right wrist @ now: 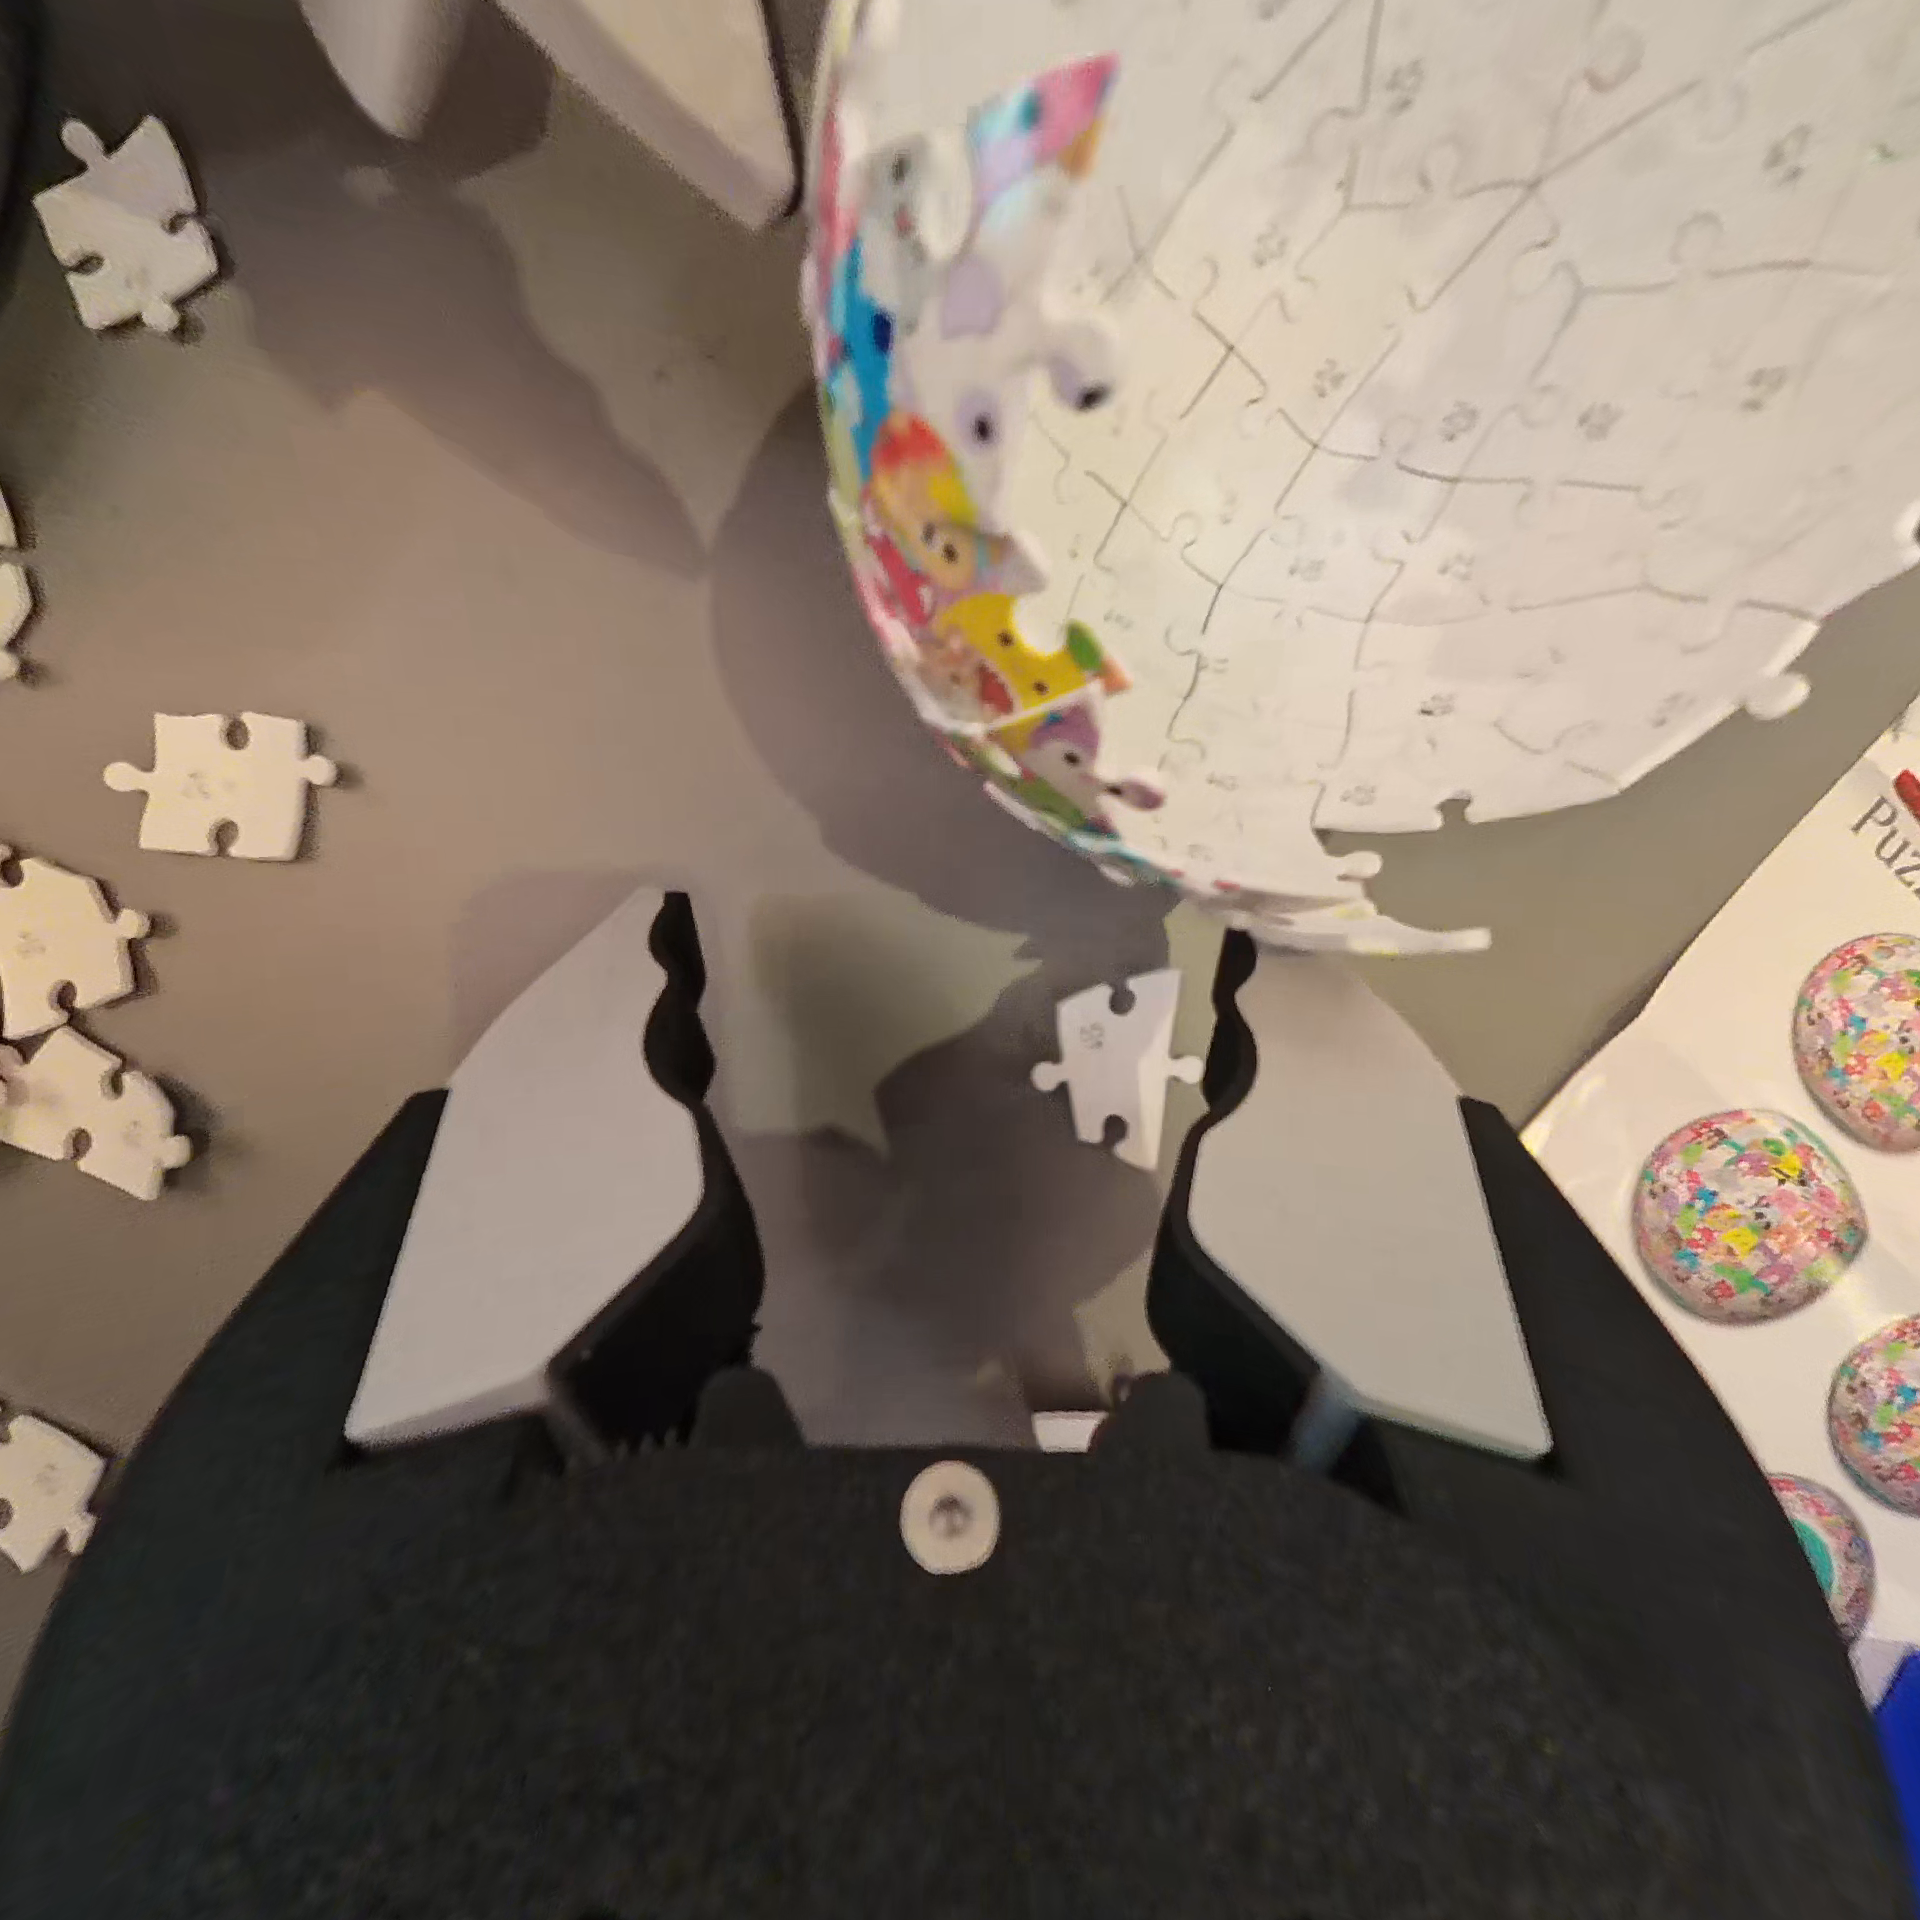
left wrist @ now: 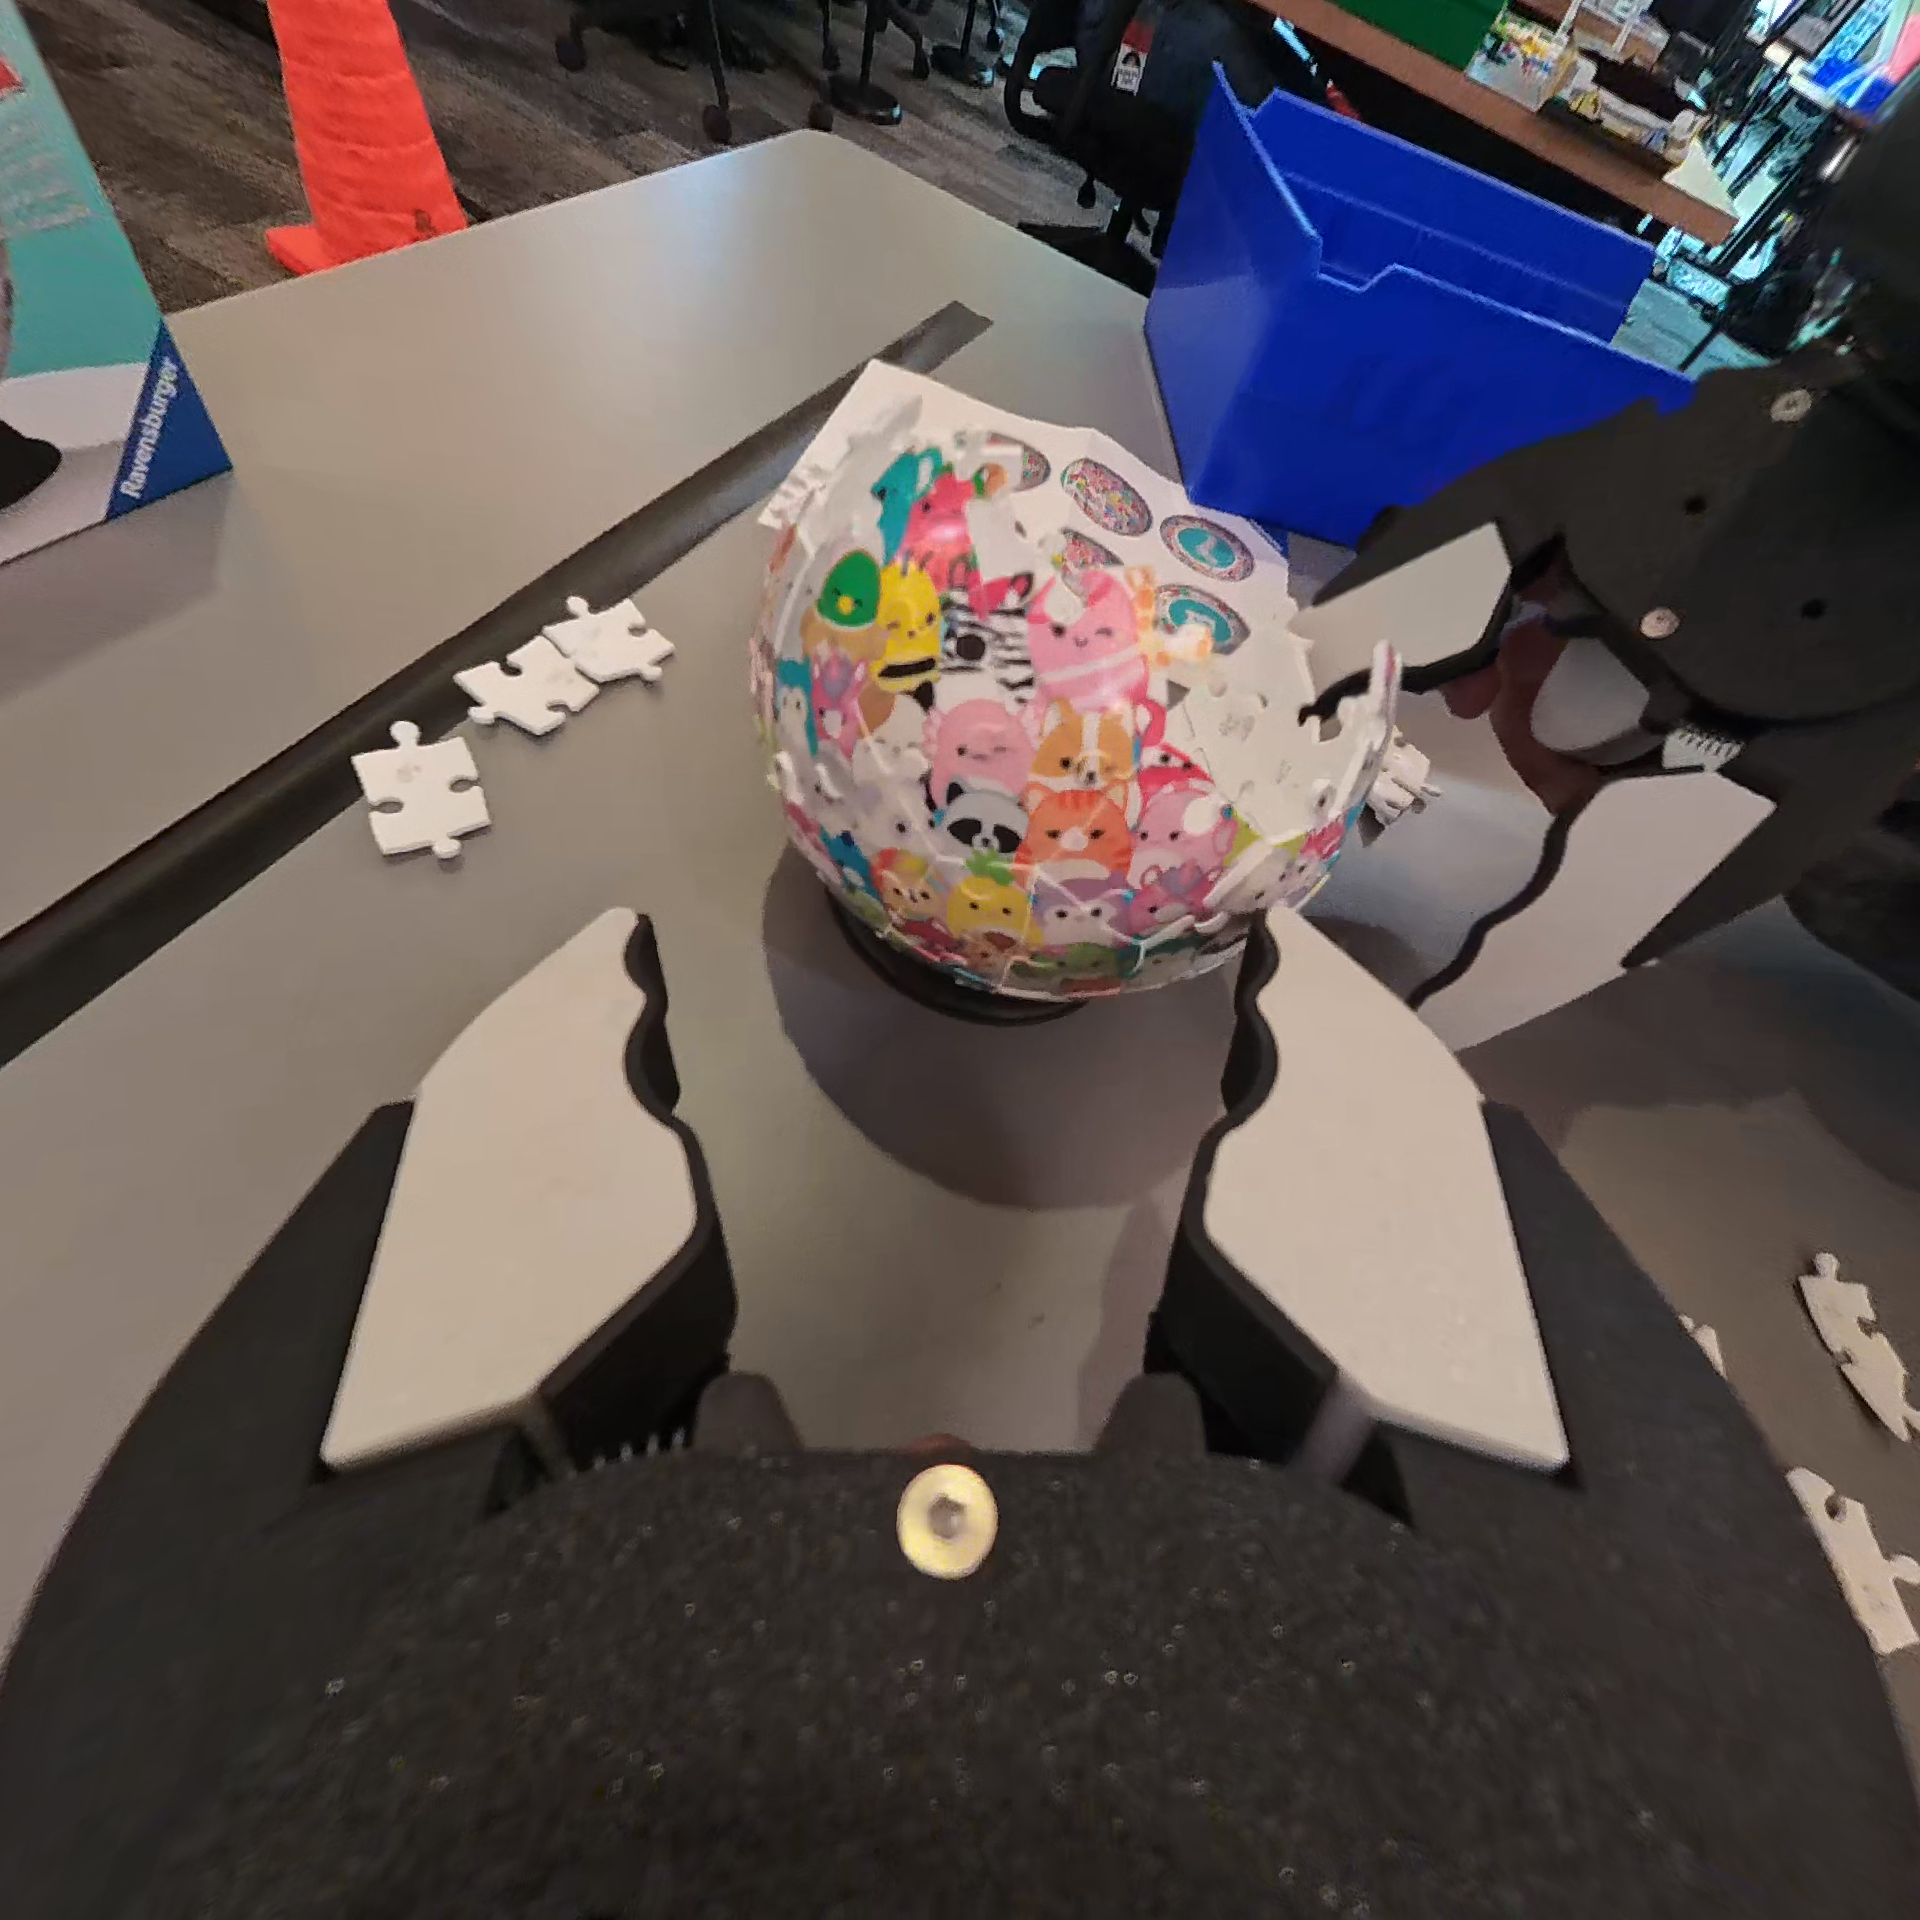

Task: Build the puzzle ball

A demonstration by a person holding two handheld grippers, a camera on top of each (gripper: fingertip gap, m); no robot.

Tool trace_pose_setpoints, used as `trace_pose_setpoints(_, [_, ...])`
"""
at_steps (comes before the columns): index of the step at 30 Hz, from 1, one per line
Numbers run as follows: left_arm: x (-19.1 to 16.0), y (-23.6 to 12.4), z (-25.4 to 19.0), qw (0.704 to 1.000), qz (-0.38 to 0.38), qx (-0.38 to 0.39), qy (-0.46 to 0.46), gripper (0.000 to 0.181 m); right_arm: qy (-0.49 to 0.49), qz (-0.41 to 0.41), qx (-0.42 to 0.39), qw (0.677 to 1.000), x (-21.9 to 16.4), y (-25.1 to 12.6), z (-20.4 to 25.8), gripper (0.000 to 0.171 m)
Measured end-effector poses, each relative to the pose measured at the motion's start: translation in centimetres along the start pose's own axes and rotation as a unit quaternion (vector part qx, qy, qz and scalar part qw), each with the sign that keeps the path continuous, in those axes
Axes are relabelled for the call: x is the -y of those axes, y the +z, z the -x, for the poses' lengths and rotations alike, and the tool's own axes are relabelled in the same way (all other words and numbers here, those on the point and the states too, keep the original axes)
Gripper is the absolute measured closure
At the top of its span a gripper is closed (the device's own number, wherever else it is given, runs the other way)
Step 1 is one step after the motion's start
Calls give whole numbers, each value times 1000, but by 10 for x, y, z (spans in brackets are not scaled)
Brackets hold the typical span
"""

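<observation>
The half-built puzzle ball (left wrist: 1039, 717) stands on a black ring stand (left wrist: 935, 987) on the grey table. Its outside is bright with cartoon animals and its top is open with a jagged rim. My left gripper (left wrist: 951, 935) is open and empty, its fingertips just short of the ball's base. My right gripper (left wrist: 1371, 831) is open at the ball's right rim. In the right wrist view the right gripper (right wrist: 954, 930) is open below the ball's white inside (right wrist: 1455, 416). One white piece (right wrist: 1117, 1060) sits just inside its right finger, not clamped.
Three white pieces (left wrist: 421, 795) lie left of the ball by a dark table seam (left wrist: 312, 769); more lie at the right edge (left wrist: 1860, 1351) and in the right wrist view (right wrist: 223, 784). The puzzle box (left wrist: 104, 364) stands left, also seen at right (right wrist: 1766, 1143). A blue bin (left wrist: 1382, 343) stands behind.
</observation>
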State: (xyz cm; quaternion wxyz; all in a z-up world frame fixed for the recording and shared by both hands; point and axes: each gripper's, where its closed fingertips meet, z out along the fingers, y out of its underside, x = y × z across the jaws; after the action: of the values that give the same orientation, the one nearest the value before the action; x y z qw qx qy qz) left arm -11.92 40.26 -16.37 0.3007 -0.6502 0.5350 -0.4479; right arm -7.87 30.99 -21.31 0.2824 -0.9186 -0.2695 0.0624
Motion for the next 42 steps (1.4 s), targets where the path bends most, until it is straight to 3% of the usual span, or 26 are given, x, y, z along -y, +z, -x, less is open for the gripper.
trace_pose_setpoints(3, [0,-4,-4,1000,-18,-25,-3,82,-25,14,-19,999,-9,-5,3,80])
trace_pose_setpoints(5, [-1,-9,-2,998,-34,-43,-11,88,-51,19,-32,998,-17,-18,3,93])
trace_pose_setpoints(9, [3,-25,5,993,-71,-77,-58,93,-142,-26,-4,990,-6,-63,22,88])
trace_pose_setpoints(14, [9,-35,6,983,-105,-114,-95,100,-259,-13,38,965,32,-96,33,124])
trace_pose_setpoints(17, [7,-33,4,985,-94,-114,-89,102,-266,28,39,963,45,-85,8,126])
trace_pose_setpoints(20, [4,-30,1,987,-81,-112,-80,104,-240,44,94,965,51,-69,1,125])
trace_pose_setpoints(25, [1,-28,0,987,-69,-120,-86,106,-275,93,120,949,40,-50,-4,130])
trace_pose_setpoints(32, [-2,-24,-1,986,-51,-127,-92,108,-287,126,156,937,43,-45,-5,146])
trace_pose_setpoints(42, [-3,-23,0,986,-48,-128,-94,109,-302,181,181,919,37,-35,-7,148])
